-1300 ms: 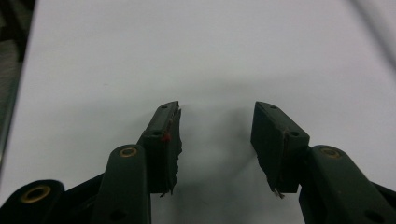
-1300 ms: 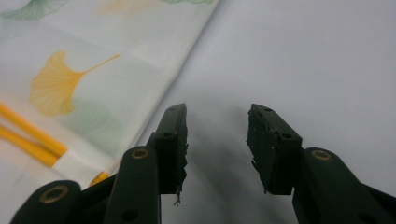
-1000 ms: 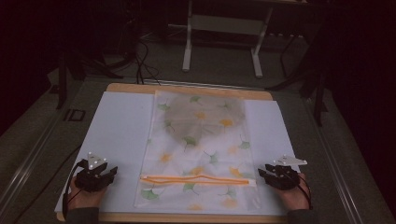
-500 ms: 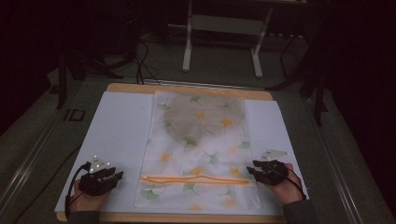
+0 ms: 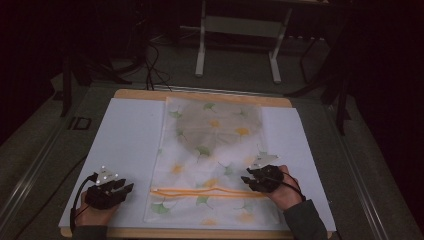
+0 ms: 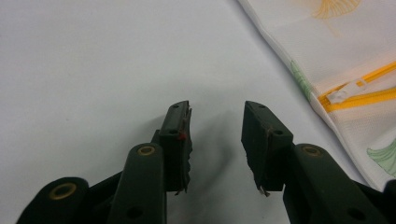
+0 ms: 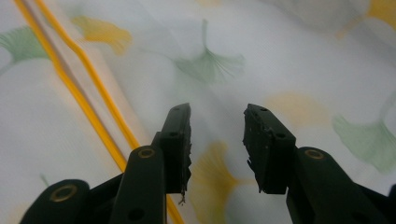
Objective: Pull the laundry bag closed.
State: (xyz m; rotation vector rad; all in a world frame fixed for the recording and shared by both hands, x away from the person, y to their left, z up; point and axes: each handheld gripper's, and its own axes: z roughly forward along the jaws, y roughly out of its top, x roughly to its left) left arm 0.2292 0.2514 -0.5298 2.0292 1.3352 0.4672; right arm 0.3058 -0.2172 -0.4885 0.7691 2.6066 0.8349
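A white mesh bag (image 5: 212, 165) printed with green and yellow leaves lies flat in the middle of the table, something grey showing through its far half. An orange zipper (image 5: 207, 193) runs across its near end, and the white zipper pull (image 6: 337, 96) sits at the bag's left edge. My left gripper (image 5: 128, 188) rests on the white sheet just left of the bag, open, nothing between its jaws (image 6: 215, 122). My right gripper (image 5: 246, 178) hovers over the bag's right side just beyond the zipper (image 7: 88, 100), open and empty (image 7: 217, 123).
A white sheet (image 5: 125, 145) covers the wooden tabletop (image 5: 145, 94). A metal stand (image 5: 237, 42) and cables stand on the dark floor beyond the far edge. Bare sheet lies on both sides of the bag.
My right gripper has moved left from the white sheet onto the bag near the zipper. My left gripper slid back toward the near edge and a little toward the bag.
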